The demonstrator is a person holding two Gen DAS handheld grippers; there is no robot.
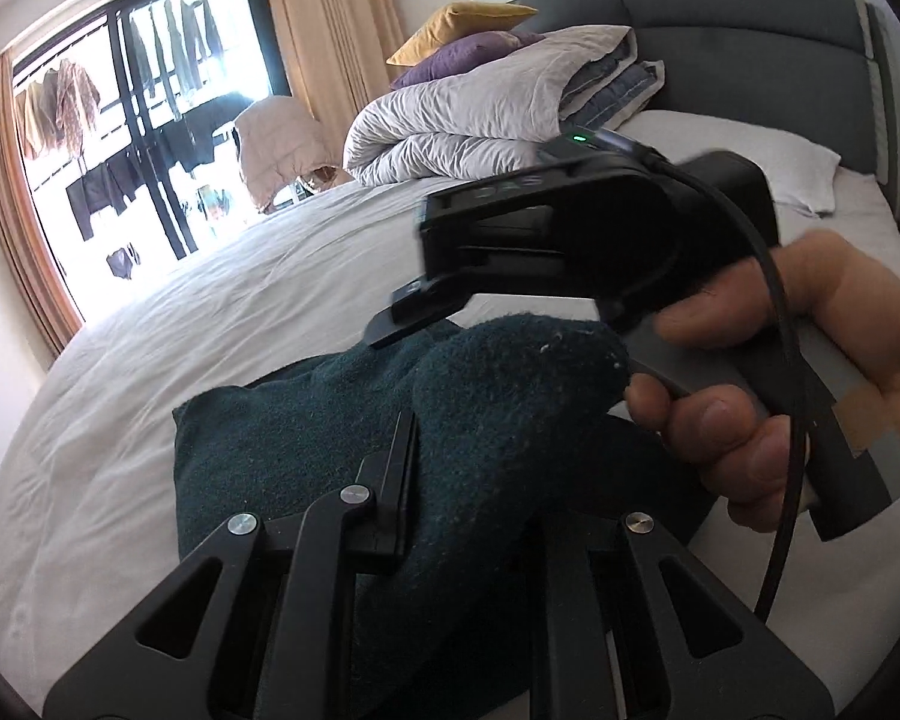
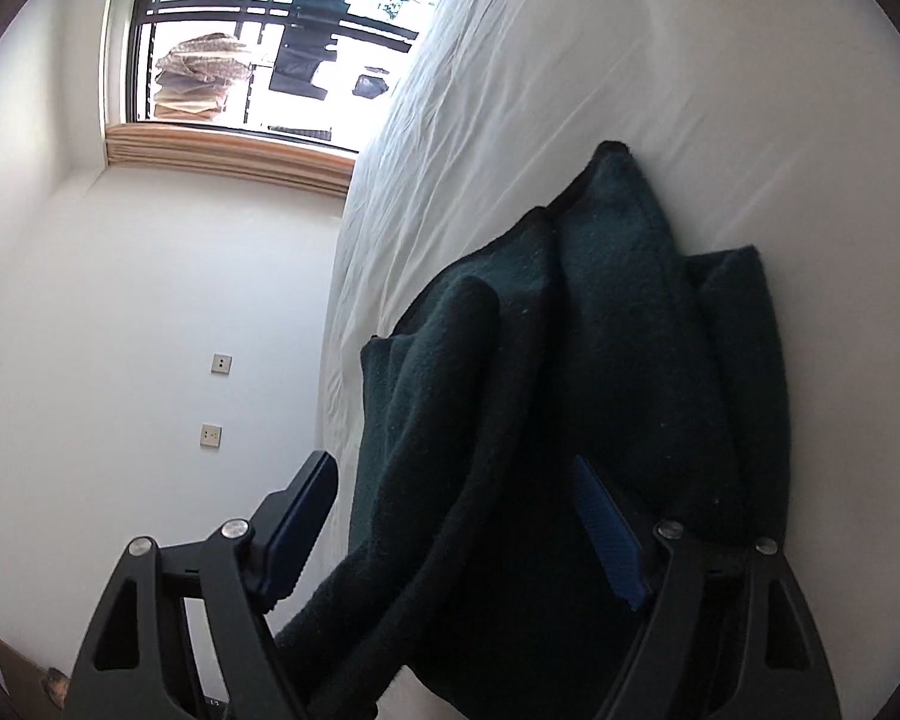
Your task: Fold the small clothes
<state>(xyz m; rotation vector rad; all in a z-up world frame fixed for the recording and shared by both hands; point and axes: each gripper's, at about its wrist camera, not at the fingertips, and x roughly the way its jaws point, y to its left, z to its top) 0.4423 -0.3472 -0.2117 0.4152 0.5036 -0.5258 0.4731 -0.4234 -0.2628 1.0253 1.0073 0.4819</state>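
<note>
Left claw point(image 1: 468, 480) pinched nearly closed on a fold of the dark green fleece garment point(image 1: 342, 450), cloth bunched up and draped over its right finger, left finger point(image 1: 399, 480) pressed against the fabric. The garment lies on the white bed sheet point(image 1: 210, 312), part flat on the mattress, part lifted in the grip. Right claw point(image 2: 450, 528) wide apart; no earlier view so only the current stance: a hanging fold of the garment point(image 2: 570, 360) sits between its fingers, blue pad of the right finger point(image 2: 609, 534) against or just beside the cloth, left finger point(image 2: 297, 522) clear of it, so no pinch there. In the left wrist view the right claw's body point(image 1: 540, 240) hovers just above the garment's raised hump, held by the person's hand point(image 1: 810, 384) around the grey handle, black cable looping past the knuckles. Far side of the bed: rolled white duvet point(image 1: 468, 126) with a folded grey-blue quilt point(image 1: 612, 90) and purple point(image 1: 450, 57) and mustard point(image 1: 456, 24) cushions stacked on it, white pillow point(image 1: 768, 156) against the dark grey headboard point(image 1: 750, 48). No containers in view; laundry hangs outside the window point(image 1: 132, 120)
</note>
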